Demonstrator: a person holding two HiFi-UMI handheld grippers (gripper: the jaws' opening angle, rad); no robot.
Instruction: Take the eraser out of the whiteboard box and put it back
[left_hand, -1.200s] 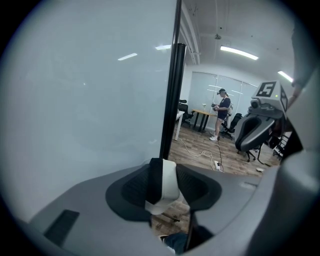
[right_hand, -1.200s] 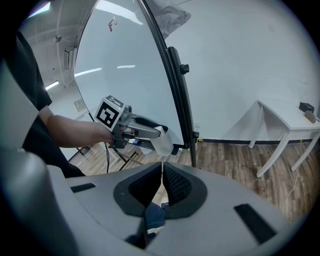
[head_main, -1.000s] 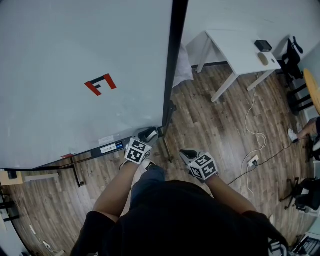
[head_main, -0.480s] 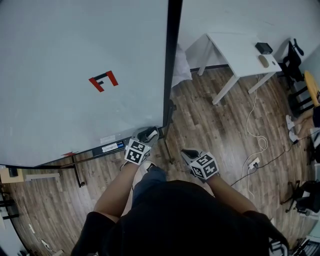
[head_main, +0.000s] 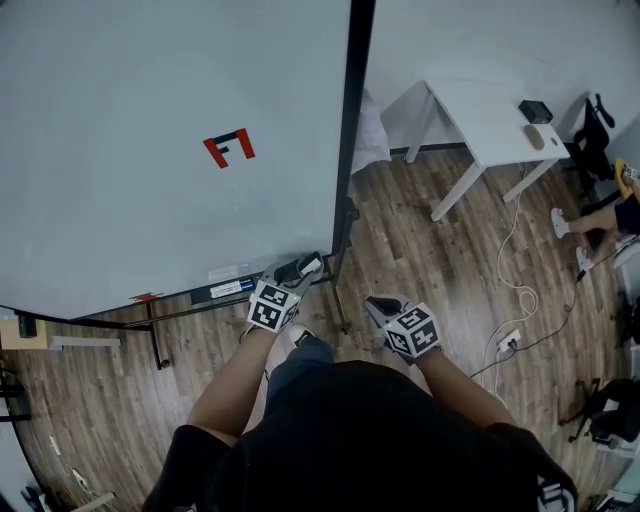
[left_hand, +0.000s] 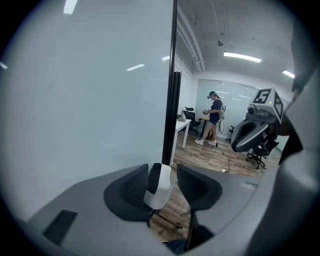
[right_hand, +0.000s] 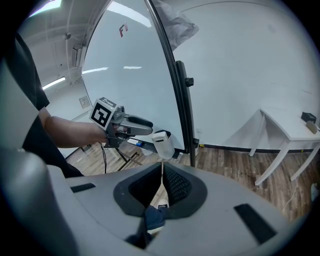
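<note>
In the head view, the left gripper holds the eraser at the whiteboard's lower right corner, beside the tray. The right gripper hangs apart.

The left gripper view shows its jaws clamped on the white eraser.

In the right gripper view, its own jaws are pressed together, empty, and the eraser is in the air.

The whiteboard is showing white inside a black frame, wearing a red-and-black mark. The eraser is showing white with a black face. The floor is showing brown wood grain.
</note>
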